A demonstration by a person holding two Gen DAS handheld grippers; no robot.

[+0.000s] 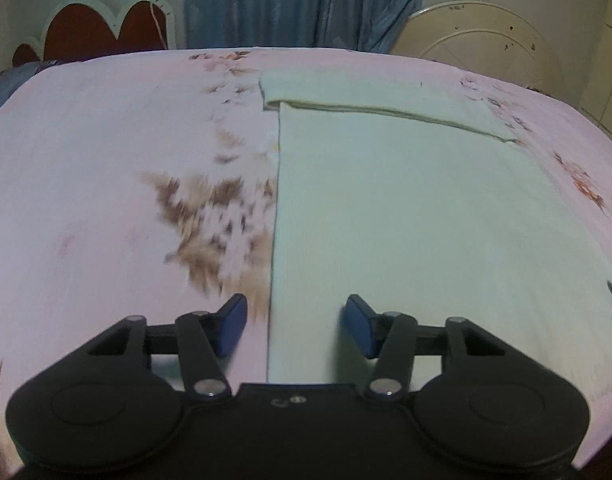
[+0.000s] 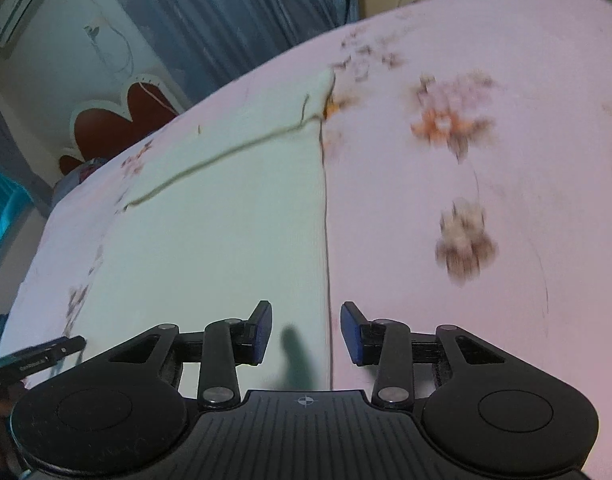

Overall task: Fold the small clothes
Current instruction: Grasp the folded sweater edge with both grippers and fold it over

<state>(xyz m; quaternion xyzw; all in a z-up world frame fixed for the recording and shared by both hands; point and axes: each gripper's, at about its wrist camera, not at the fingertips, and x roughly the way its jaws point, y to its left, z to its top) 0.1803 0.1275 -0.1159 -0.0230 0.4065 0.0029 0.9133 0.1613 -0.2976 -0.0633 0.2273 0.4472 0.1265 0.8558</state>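
Cloth [image 1: 406,208] lies flat on the bed [image 1: 106,160]. Left gripper [image 1: 296,322] hovers over its left edge, right gripper [image 2: 306,330] over its right edge, both open, holding nothing.

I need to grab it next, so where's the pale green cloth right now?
The cloth lies flat on the pink floral bedsheet, right of centre in the left wrist view, its far end folded over.

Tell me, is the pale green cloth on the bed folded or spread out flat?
Folded, at least partly. The cloth lies flat on the sheet, and a doubled edge crosses its far end, where one layer covers another.
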